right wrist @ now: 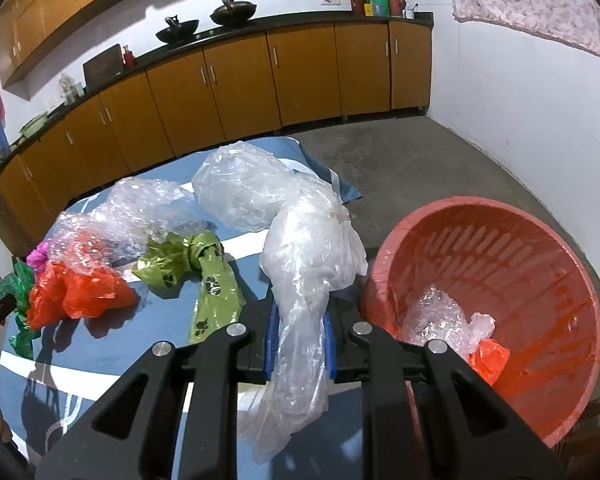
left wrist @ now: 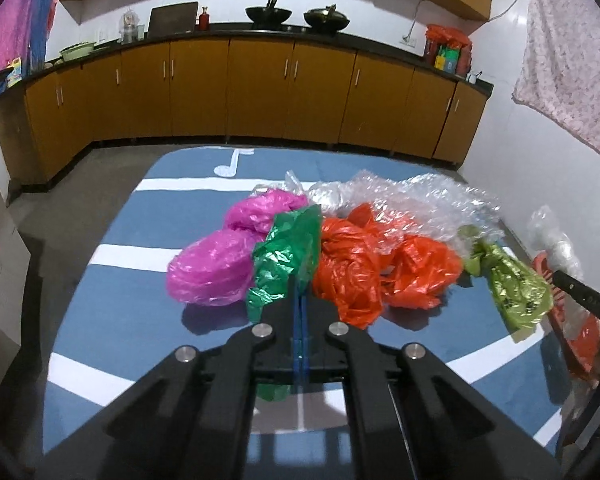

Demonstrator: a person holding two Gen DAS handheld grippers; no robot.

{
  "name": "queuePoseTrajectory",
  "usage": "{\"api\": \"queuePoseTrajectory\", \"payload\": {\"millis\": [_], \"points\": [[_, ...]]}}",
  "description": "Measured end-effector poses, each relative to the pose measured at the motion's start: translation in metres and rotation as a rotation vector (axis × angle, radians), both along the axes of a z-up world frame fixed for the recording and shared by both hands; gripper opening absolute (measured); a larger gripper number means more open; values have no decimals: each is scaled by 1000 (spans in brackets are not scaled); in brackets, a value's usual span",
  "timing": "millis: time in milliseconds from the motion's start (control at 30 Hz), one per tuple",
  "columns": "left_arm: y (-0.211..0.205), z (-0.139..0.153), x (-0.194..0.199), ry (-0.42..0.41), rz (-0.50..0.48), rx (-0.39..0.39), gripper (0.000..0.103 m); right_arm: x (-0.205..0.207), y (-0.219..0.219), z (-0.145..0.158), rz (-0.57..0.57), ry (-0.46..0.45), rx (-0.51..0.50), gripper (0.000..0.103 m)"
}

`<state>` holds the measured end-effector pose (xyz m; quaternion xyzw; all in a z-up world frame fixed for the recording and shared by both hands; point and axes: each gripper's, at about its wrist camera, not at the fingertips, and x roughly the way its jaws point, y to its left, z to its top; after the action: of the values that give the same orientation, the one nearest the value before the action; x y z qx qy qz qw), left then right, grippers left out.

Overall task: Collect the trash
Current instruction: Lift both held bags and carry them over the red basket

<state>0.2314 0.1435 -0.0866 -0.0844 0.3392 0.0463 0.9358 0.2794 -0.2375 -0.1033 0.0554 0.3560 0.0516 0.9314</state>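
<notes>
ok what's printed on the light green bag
Black paw prints on the light green bag, clearest in the right wrist view.

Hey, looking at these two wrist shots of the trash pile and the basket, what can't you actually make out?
- Left wrist view: the left gripper hides where its shut pads pinch the green bag.
- Left wrist view: the orange basket is cut off by the right edge.
- Right wrist view: the clear plastic bag, held in the right gripper, hides its pads.
- Right wrist view: the basket's floor lies under bubble wrap.
</notes>
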Motion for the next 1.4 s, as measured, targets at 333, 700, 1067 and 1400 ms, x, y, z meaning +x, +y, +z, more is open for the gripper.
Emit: {"api": "queuePoseTrajectory", "payload": {"millis": [333,700,1067,1400], "points": [[-14,44,-26,-88,-28,-9,3,-25,-13,22,-4,-37,32,18],[-52,80,-32,-142,-118,-42,2,-54,-22,43,-25,-72,43,18],[-117,89,-16,-153,-258,-78,2,-70,-54,45,-88,-79,23,18],[-197,86,3,-153,-437,-125,2,-82,-97,44,-214,-78,-30,18]]}}
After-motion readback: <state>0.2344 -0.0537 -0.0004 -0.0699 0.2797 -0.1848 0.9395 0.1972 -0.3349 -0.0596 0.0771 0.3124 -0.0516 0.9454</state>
